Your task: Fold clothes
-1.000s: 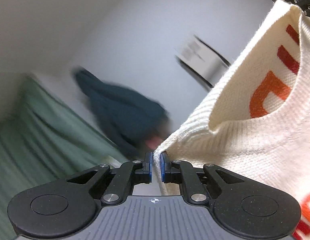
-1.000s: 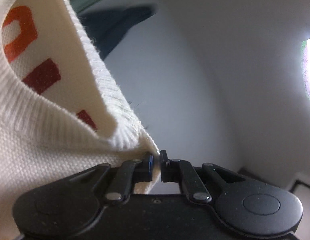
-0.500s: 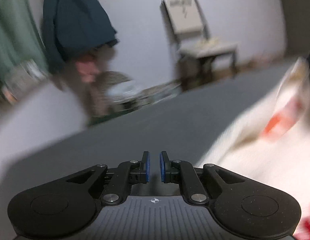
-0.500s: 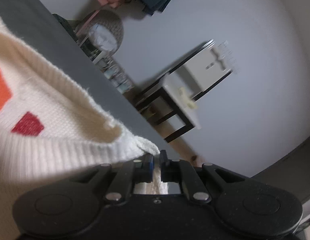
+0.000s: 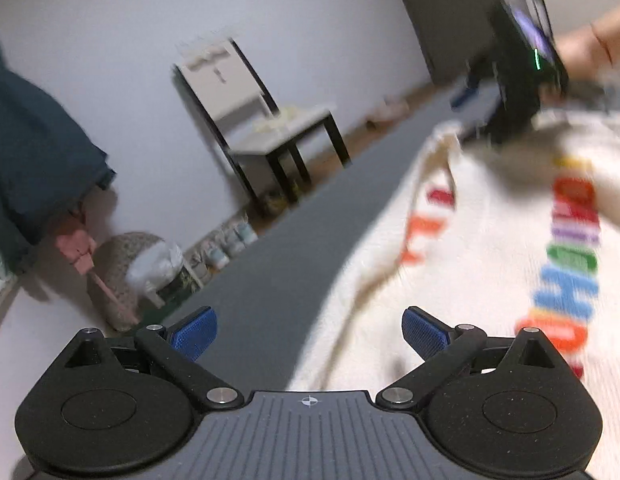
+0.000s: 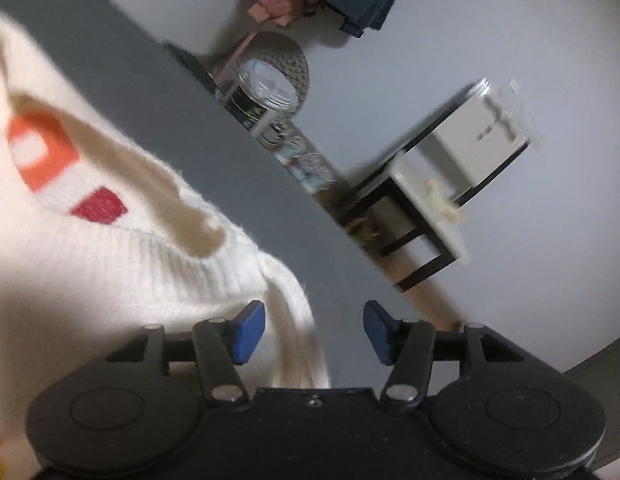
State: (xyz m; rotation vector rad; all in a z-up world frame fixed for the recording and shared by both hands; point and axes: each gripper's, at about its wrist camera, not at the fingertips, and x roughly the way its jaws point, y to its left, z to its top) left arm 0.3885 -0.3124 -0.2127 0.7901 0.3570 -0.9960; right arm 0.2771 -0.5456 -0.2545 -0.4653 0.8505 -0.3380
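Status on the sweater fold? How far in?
Done: cream sweater lies spread on the grey surface, lettering up. In hand: nothing; left gripper and right gripper both open, cloth between the right fingers unclamped. Left: every fold; none visible yet.

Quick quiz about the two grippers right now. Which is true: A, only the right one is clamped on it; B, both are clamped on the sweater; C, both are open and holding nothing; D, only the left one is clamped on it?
C: the left gripper and the right gripper both show blue pads spread wide apart, with the cream sweater lying loose on the grey surface.
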